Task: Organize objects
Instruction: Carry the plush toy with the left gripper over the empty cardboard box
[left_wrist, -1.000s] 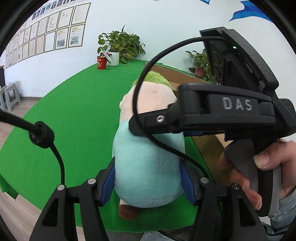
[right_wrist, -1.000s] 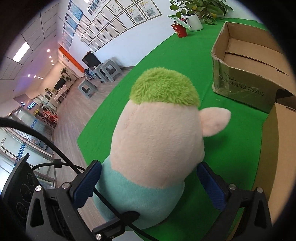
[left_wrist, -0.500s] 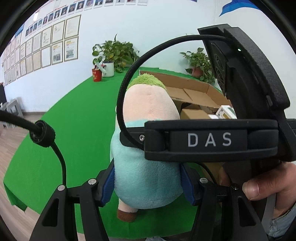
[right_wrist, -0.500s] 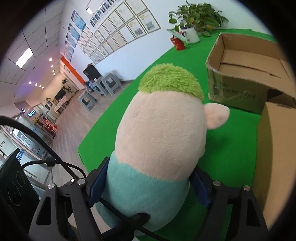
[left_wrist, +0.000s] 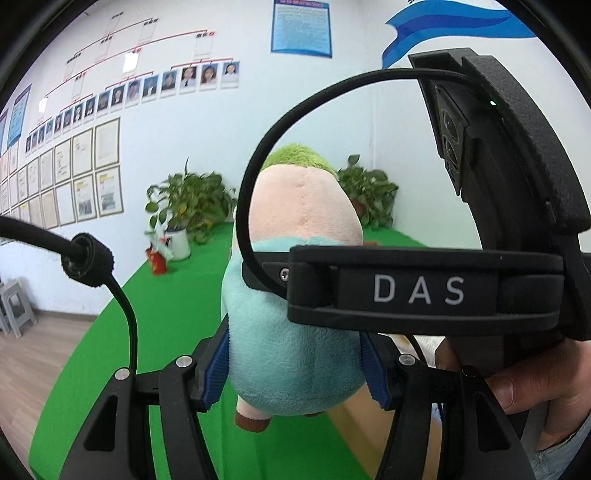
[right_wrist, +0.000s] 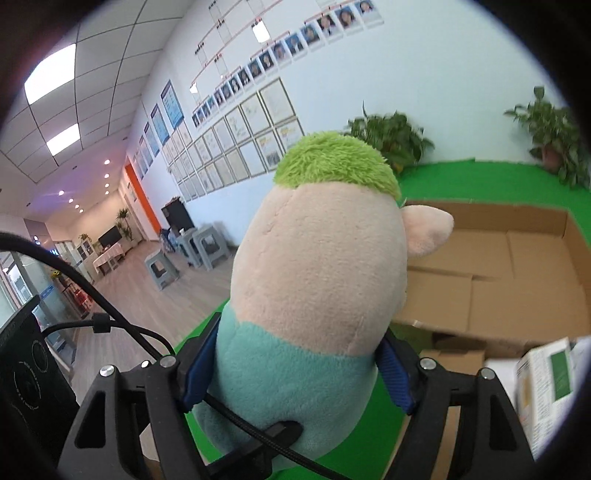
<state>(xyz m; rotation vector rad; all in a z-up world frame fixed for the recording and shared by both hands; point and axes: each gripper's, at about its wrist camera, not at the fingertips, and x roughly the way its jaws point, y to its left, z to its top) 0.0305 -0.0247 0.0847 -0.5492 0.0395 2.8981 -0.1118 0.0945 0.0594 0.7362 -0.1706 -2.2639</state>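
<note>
A plush toy (left_wrist: 295, 332) with green hair, a peach head and a teal body hangs upright above the green table (left_wrist: 166, 314), its brown foot (left_wrist: 255, 419) off the cloth. My left gripper (left_wrist: 295, 369) is shut on its teal lower body, blue pads pressed into both sides. My right gripper (right_wrist: 297, 373) is shut on the same toy (right_wrist: 317, 266) just below the head. Its black body crosses the left wrist view in front of the toy, with a person's hand (left_wrist: 535, 380) on it.
An open cardboard box (right_wrist: 517, 258) lies on the table beyond the toy, a second box (right_wrist: 458, 358) nearer. A white and green carton (right_wrist: 550, 380) shows at the lower right. Potted plants (left_wrist: 192, 199) and a red cup (left_wrist: 158, 264) stand at the far edge.
The right gripper's jaws came in from wide apart and closed on the toy. Both grippers then rose with it, lifting it off the table, and the open box came into view from above.
</note>
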